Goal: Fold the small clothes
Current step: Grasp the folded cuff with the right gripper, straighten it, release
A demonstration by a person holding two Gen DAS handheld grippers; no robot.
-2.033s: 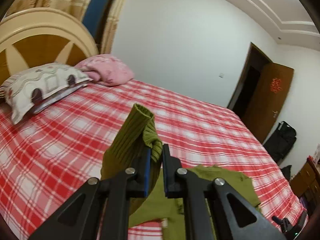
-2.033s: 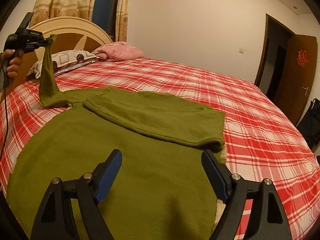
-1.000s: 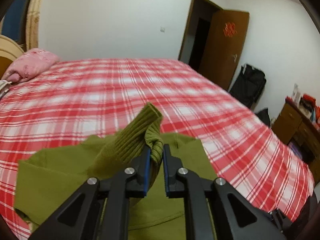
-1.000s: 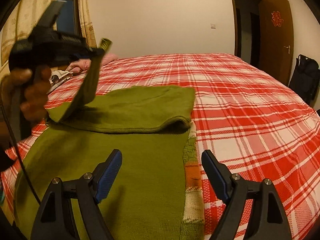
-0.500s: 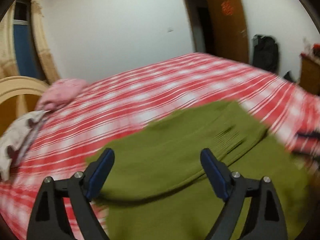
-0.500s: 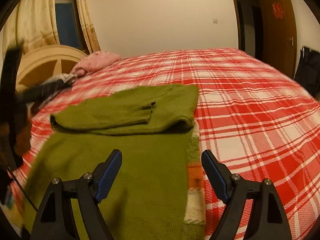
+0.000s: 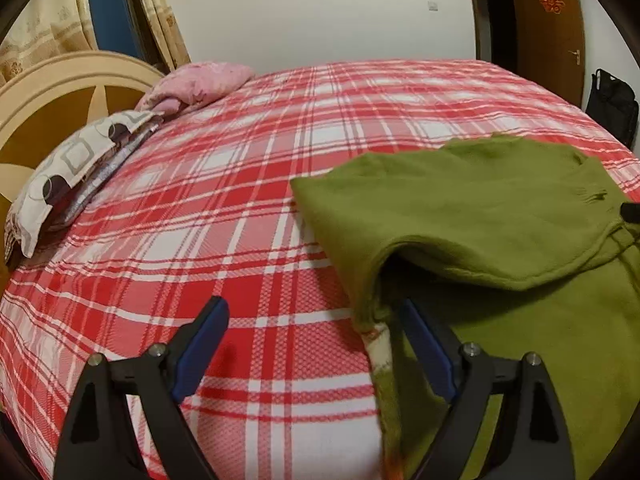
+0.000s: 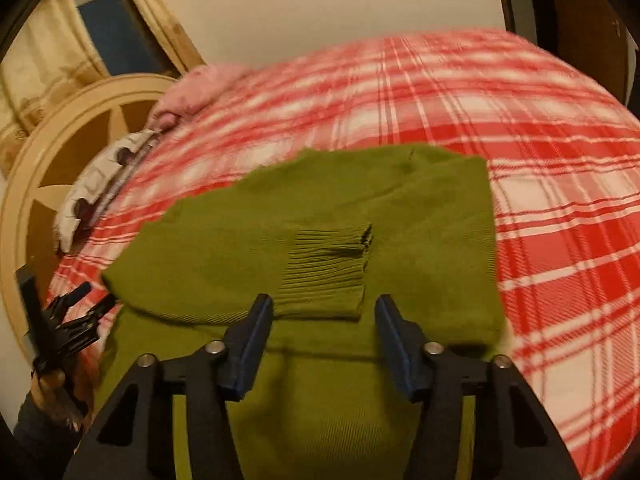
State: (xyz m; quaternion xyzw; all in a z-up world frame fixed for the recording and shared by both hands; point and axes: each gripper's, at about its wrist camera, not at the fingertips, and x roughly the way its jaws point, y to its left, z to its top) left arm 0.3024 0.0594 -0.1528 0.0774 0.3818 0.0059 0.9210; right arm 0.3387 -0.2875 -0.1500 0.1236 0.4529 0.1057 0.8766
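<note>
An olive-green knit sweater [image 7: 500, 216] lies on the red plaid bed, both sleeves folded across its body. In the right wrist view the sweater [image 8: 304, 224] fills the middle, with a ribbed cuff [image 8: 332, 264] lying on top. My left gripper [image 7: 316, 344] is open and empty, over the sweater's left edge where a cream and orange trim [image 7: 378, 344] shows. My right gripper [image 8: 324, 344] is open and empty, just short of the ribbed cuff. The left gripper also shows at the left edge of the right wrist view [image 8: 86, 304].
The red plaid bedspread [image 7: 224, 208] covers the bed. A patterned pillow [image 7: 76, 168] and a pink pillow [image 7: 200, 84] lie by the wooden headboard [image 7: 52, 96]. A brown door [image 7: 548, 28] and a black bag [image 7: 612, 104] stand at the far right.
My left gripper let go of the sleeve cuff, opened, and swung to the sweater's left edge. The sleeve now lies across the sweater. My right gripper moved in toward the cuff.
</note>
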